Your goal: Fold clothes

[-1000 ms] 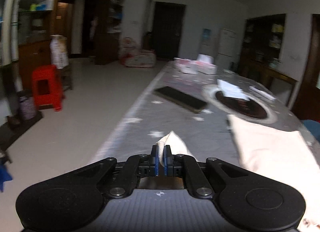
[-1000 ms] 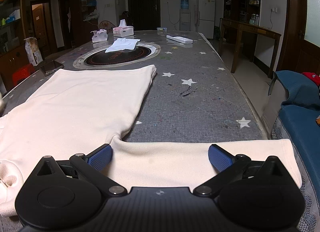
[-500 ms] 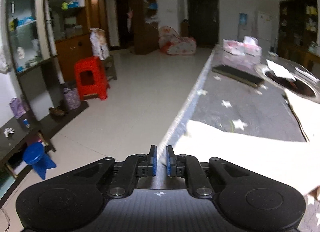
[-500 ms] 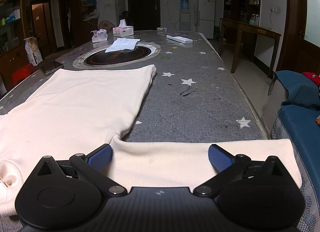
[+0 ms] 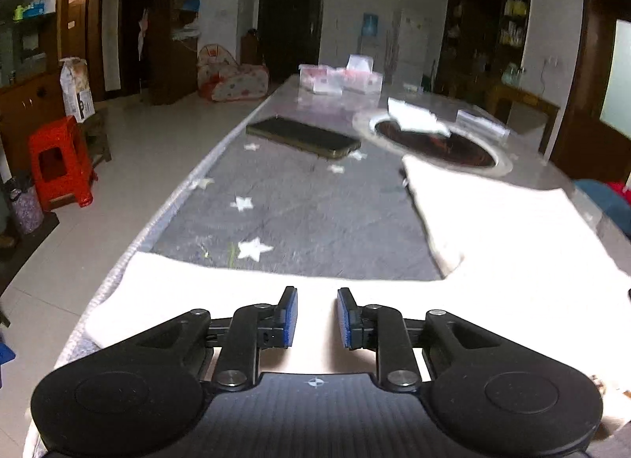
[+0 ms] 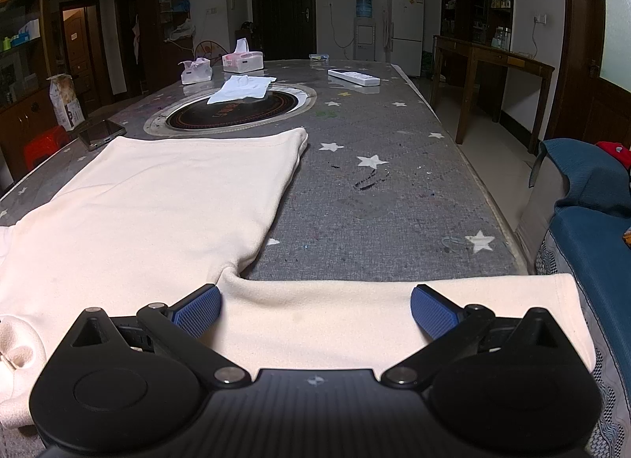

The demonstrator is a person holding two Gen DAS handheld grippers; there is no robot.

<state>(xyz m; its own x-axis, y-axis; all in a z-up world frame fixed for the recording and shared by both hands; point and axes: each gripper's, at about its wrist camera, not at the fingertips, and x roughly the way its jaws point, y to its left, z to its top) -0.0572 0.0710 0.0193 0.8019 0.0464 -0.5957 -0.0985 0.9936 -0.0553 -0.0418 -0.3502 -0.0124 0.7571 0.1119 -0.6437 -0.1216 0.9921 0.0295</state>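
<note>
Your cream shirt [image 6: 165,197] looks soft, light and floppy, so with left gripper [image 5: 316,318] slightly parted and right gripper [image 6: 315,306] wide apart, both empty, pinch each near sleeve by its cuff.

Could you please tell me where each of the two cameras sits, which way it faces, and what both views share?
Left wrist: on the left gripper, jaws partly open, above the shirt's left sleeve, facing down the table near its left edge toward the phone.
Right wrist: on the right gripper, jaws wide open, over the right sleeve, facing down the table toward the remote.
Shared: cream shirt, round hotplate, tissue boxes.
</note>
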